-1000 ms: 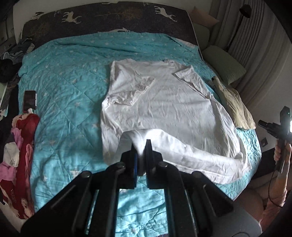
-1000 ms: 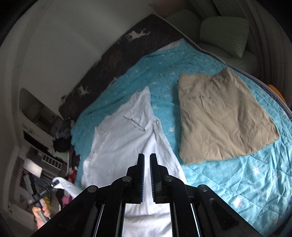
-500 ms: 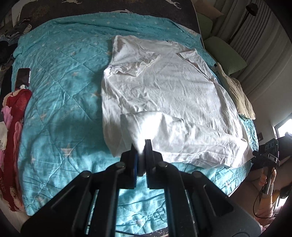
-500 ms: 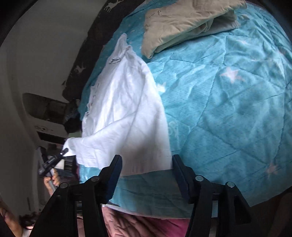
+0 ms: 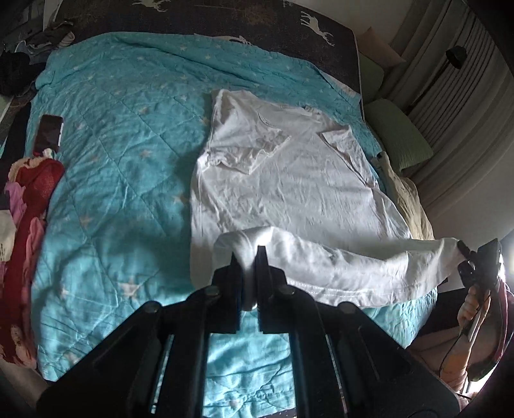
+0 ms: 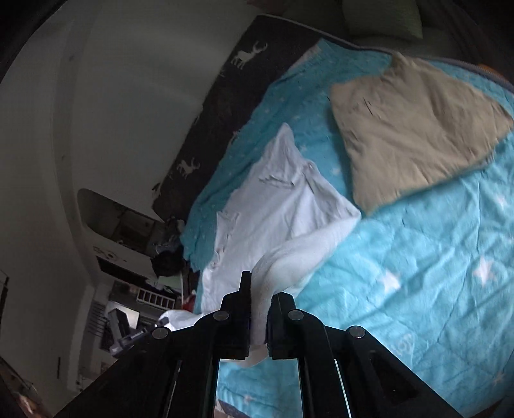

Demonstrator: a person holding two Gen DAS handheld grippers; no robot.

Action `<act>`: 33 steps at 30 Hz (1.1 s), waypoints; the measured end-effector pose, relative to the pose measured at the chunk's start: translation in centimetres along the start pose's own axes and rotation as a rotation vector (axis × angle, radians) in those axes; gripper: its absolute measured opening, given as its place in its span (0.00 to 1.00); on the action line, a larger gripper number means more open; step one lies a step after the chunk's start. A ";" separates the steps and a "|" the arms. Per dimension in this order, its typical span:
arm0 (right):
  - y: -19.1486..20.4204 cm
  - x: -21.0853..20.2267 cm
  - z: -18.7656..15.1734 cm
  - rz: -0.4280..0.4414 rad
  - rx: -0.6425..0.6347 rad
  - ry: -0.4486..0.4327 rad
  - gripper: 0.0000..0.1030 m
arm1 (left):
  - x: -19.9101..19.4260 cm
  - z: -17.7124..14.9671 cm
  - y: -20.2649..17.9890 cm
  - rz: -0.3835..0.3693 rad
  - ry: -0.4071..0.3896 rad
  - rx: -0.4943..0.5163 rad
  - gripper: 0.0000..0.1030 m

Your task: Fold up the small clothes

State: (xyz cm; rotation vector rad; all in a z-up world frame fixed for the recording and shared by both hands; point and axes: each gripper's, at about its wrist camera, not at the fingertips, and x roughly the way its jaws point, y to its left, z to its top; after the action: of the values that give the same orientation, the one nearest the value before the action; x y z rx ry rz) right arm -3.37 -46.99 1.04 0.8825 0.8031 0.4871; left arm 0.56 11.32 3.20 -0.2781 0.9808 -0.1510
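A white T-shirt (image 5: 289, 186) lies flat on a turquoise star-print quilt (image 5: 122, 180), both sleeves folded inward. My left gripper (image 5: 248, 257) is shut on the shirt's left bottom corner and holds it lifted. My right gripper (image 6: 260, 289) is shut on the shirt's other bottom corner; it also shows at the right edge of the left wrist view (image 5: 462, 250). The hem hangs raised and stretched between the two grippers. In the right wrist view the shirt (image 6: 276, 205) runs away toward the headboard.
A folded beige garment (image 6: 417, 128) lies on the quilt to the right of the shirt. A phone (image 5: 49, 131) and a red and pink clothes pile (image 5: 29, 205) sit at the left edge. Green pillows (image 5: 398, 138) and a dark deer-print headboard (image 5: 225, 19) lie beyond.
My right gripper, open at the hem half a second ago, has shut on the shirt's right bottom corner and lifted it. The left gripper keeps its hold.
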 end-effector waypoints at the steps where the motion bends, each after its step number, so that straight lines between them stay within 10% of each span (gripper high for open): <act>1: 0.7 0.1 1.3 0.013 -0.005 -0.017 0.05 | 0.1 0.9 -0.1 -0.002 -0.006 -0.001 0.08; 13: 5.8 11.5 15.7 0.017 0.002 -0.055 0.05 | 5.2 14.9 2.0 0.075 -0.030 -0.106 0.08; 23: 4.4 24.6 26.5 -0.084 0.050 -0.046 0.07 | 16.9 27.4 4.5 0.155 0.025 -0.179 0.08; 28: -0.6 32.8 30.3 -0.270 0.163 -0.029 0.33 | 24.3 29.0 8.2 0.167 0.124 -0.270 0.12; 33: -5.9 35.3 30.3 -0.347 0.257 0.025 0.36 | 24.2 27.8 12.4 0.131 0.111 -0.413 0.17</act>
State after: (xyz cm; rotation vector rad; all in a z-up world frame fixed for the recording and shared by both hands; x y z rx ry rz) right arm 42.50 -41.40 -6.86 0.9489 1.0337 0.0909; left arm 37.13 21.65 -5.17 -0.5866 1.1339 0.1608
